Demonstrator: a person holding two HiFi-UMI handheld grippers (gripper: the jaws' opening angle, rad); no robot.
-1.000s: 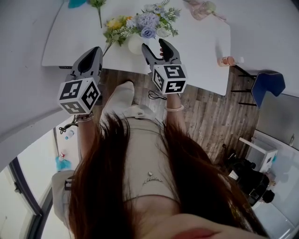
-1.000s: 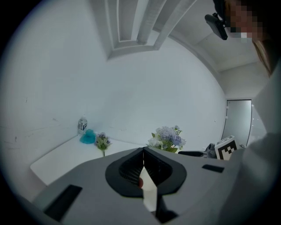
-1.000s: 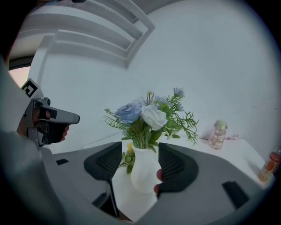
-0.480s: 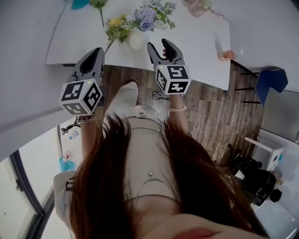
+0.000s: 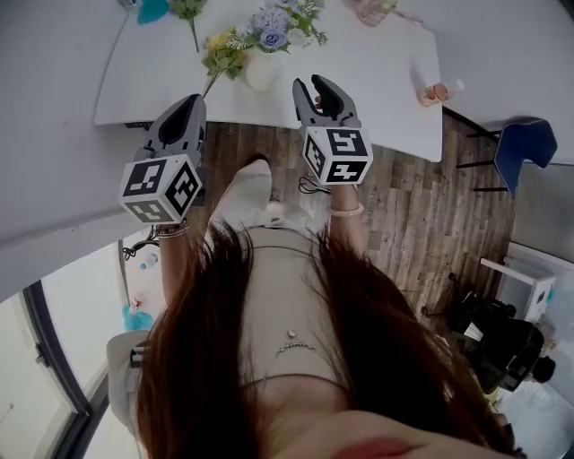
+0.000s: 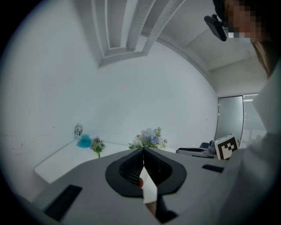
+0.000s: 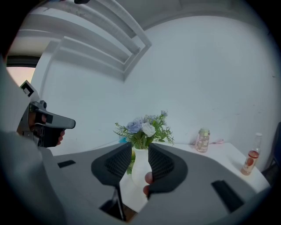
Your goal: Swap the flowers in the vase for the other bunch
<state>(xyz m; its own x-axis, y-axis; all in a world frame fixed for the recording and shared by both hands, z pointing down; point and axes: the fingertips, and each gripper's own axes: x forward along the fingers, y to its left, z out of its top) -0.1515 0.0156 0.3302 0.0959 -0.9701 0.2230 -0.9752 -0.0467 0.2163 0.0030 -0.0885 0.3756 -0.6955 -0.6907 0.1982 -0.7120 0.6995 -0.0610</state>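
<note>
- The white surface spans the top of the head view.
- The right gripper hovers at its near edge. Its fingers have just been closing, yet they stand apart with nothing between them.
- The left gripper is clenched and empty.
- The vase of blue flowers stands upper centre.
- The yellow bunch lies just to its left.

Person standing, both forearms held out in front, one tool in each hand, the two side by side and apart.

Noted: left gripper has its jaws fully together, tips meeting, nothing caught between them. It points forward, nose slightly down. The left marker cube sits at its rear, just ahead of the left wrist.

Noted: right gripper has its jaws partly apart; they have just been closing, and the pads press on nothing. It too points forward, slightly nose-down. The right marker cube sits ahead of the right wrist, which wears a pale band. A fingertip shows behind the jaws.
</note>
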